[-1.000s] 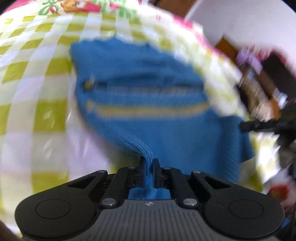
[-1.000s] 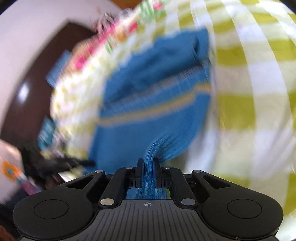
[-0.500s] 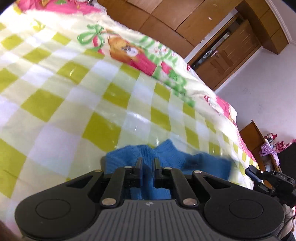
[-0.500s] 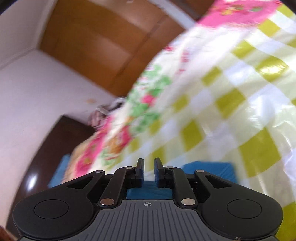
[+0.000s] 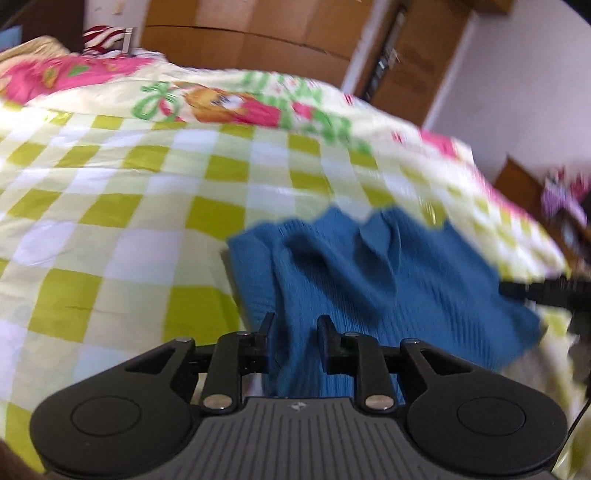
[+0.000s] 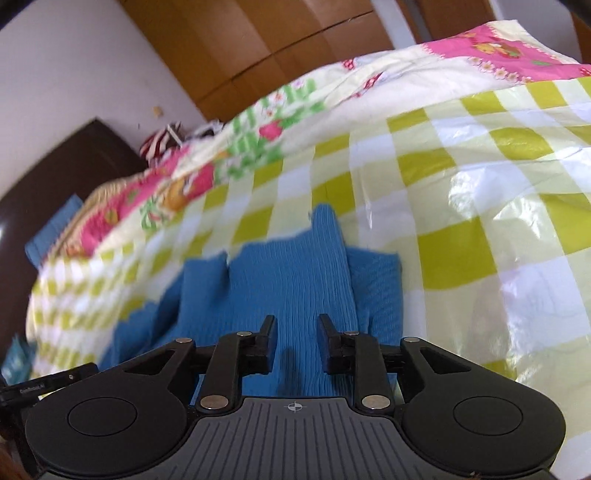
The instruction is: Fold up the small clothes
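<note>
A: How do the two tools stand?

B: Both tilt downward over the bed [image 5: 110,206], low and close above the blue knit garment [image 5: 369,277]. The left tool [image 5: 295,326] points across the garment toward the far wardrobe [image 5: 258,29]; its jaws have just been opening and stand a little apart, with knit between them but the pads not pressing on it.

A: And the right one?

B: The right tool [image 6: 294,326] takes the same pose from the other side. Its jaws have just been opening too, and the cloth lies loose in the gap, gripped by neither pad.

A: Where does the garment lie?

B: Bunched in soft folds on the green-and-white checked bedcover [image 6: 480,184], directly under and ahead of both tools. In the left wrist view its far edge looks ragged from blur.

A: Can either tool see the other?

B: Yes. A black finger of the right tool shows at the right edge of the left view, just beside the garment's corner.
</note>
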